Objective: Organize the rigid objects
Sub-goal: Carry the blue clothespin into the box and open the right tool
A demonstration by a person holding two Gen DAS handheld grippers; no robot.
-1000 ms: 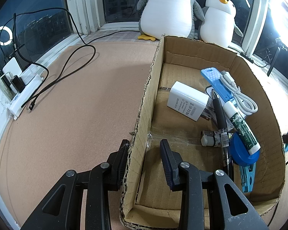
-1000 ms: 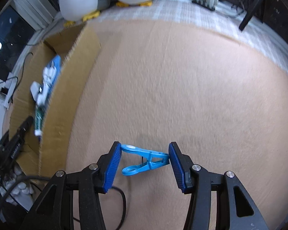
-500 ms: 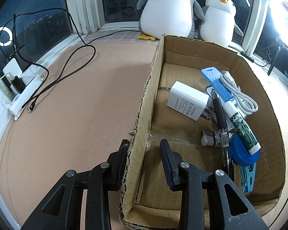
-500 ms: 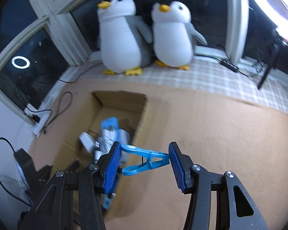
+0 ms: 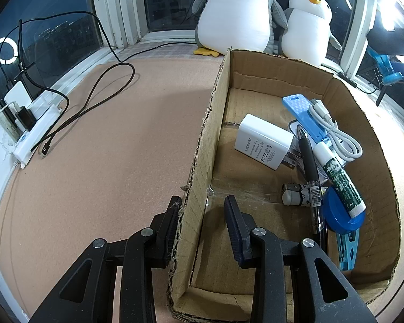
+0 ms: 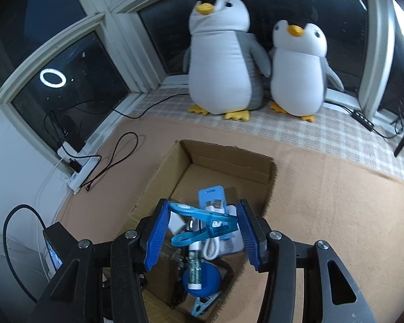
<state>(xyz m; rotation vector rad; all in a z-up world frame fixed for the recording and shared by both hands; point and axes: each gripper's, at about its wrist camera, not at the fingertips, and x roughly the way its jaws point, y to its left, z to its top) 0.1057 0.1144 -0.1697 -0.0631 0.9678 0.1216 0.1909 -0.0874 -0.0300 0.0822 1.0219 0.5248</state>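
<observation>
My right gripper (image 6: 200, 231) holds the blue clothes peg (image 6: 202, 224) crosswise between its blue pads, above the open cardboard box (image 6: 230, 158). My left gripper (image 5: 202, 226) is clamped on the box's near side wall, one finger outside and one inside, steadying it. To do this step well, I judge that I should lower the peg over bare cardboard, clear of the white cable (image 5: 334, 132) and the glue stick (image 5: 340, 181), and release only once it is low, so it does not bounce out. The right wrist view shows the grip and the drop zone from above. The left wrist view alone shows the clamped wall, the white charger (image 5: 264, 145), the black pen (image 5: 309, 167), and a second peg (image 5: 347, 247) by the far wall.
</observation>
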